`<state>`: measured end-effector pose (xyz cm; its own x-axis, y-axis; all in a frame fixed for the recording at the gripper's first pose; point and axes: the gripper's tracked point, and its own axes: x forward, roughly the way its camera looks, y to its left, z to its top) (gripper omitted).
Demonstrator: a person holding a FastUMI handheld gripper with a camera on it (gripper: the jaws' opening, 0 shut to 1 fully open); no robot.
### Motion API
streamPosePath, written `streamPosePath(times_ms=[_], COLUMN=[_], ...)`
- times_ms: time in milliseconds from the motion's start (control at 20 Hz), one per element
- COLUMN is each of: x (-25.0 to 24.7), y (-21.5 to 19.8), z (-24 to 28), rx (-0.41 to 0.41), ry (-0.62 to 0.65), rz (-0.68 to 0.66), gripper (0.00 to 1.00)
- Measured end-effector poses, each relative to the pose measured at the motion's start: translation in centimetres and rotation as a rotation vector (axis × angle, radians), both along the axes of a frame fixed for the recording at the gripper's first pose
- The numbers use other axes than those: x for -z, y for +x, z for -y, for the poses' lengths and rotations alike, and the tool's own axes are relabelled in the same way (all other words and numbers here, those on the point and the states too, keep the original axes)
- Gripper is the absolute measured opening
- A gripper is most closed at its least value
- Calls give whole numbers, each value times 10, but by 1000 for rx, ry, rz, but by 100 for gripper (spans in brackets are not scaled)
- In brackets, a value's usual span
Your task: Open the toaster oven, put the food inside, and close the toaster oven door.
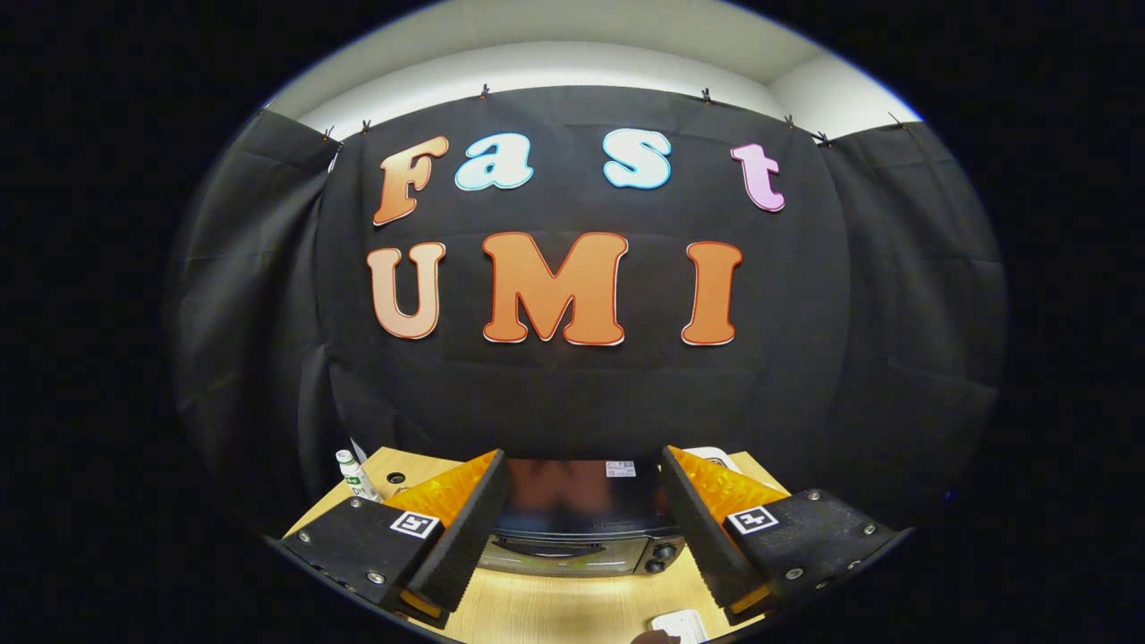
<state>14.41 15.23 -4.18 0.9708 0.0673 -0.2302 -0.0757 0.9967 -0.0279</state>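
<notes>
Gripper view: toaster oven just beyond the wide-spread tool fingers.

A black cloth hangs as the back wall of the booth and continues on both sides as darker panels. Small clips hold its top edge along a line. The cloth has soft folds and creases, mostly at the sides. Above the cloth there is a pale wall, lit evenly, and it meets a white ceiling. At the bottom stands a light wooden surface with a smooth top, and it has a round hole near its far left corner.
</notes>
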Motion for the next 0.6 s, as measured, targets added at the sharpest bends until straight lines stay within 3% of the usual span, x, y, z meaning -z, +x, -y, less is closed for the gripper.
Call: streamPosePath(times_ms=[200, 600], x=[-34, -66], y=[-13, -12], z=[8, 56], rx=[-26, 20], ry=[4, 1], rz=[22, 56], gripper=[100, 100])
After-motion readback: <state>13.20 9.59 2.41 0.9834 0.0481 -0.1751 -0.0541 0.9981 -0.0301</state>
